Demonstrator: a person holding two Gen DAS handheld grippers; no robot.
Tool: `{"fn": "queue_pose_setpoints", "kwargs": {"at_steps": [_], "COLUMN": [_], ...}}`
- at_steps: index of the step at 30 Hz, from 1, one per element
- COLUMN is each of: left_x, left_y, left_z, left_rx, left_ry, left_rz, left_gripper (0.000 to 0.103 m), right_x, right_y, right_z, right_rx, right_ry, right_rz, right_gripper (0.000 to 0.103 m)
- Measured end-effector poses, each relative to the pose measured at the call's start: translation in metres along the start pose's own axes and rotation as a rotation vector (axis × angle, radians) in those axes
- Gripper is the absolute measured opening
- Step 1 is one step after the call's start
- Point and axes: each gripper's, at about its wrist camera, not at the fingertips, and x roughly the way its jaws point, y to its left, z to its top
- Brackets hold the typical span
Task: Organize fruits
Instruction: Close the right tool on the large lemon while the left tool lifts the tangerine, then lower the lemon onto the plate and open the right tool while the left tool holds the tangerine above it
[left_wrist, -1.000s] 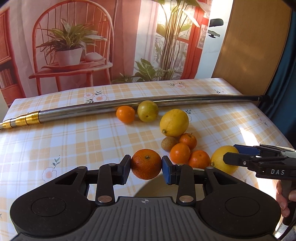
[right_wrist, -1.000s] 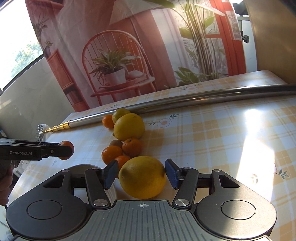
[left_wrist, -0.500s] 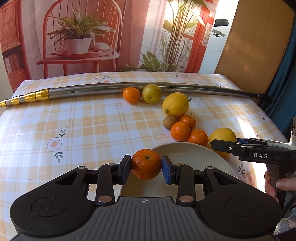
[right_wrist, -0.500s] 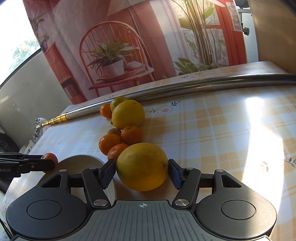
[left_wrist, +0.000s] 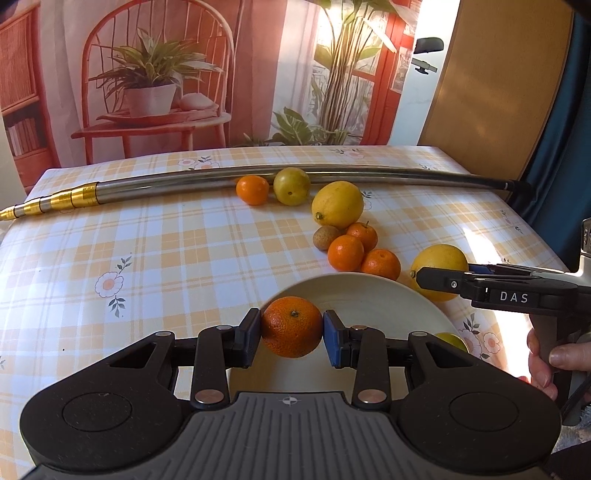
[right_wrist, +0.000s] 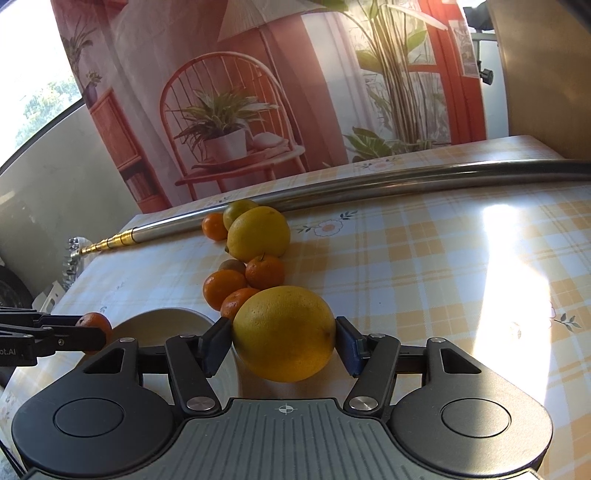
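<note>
Both grippers have pulled back toward the plate (left_wrist: 373, 295) since a moment ago. Left gripper (left_wrist: 292, 331) squeezes an orange (left_wrist: 291, 326) between its fingers, right above the plate's near rim. Right gripper (right_wrist: 283, 341) grips a big yellow fruit (right_wrist: 284, 332) beside the plate, just off its right edge. More oranges (left_wrist: 345, 253), a lemon (left_wrist: 338, 204) and a small brown fruit (left_wrist: 325, 236) sit on the checked table (left_wrist: 166, 251), in front of a long metal pole (left_wrist: 184, 182).
</note>
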Motion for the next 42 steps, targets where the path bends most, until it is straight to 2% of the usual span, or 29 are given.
{"fn": "queue_pose_setpoints", "kwargs": {"at_steps": [12,27,42], "left_x": [-0.006,-0.002,0.000], "left_y": [-0.001,0.000,-0.002], "left_z": [-0.011,-0.024,-0.029], "left_rx": [-0.003,0.017,0.042], "left_ry": [0.002,0.015,0.022], "left_rz": [0.016,0.037,0.067], "left_gripper": [0.038,0.038,0.038], "right_x": [-0.021,-0.011,-0.009], "right_y": [0.018,0.058,0.065], "right_z": [0.003,-0.005,-0.010], "right_rx": [-0.048,-0.144,-0.171], "right_ry": [-0.033,0.038,0.053], "right_rz": [0.028,0.081,0.081], "right_gripper": [0.056,0.056,0.056]}}
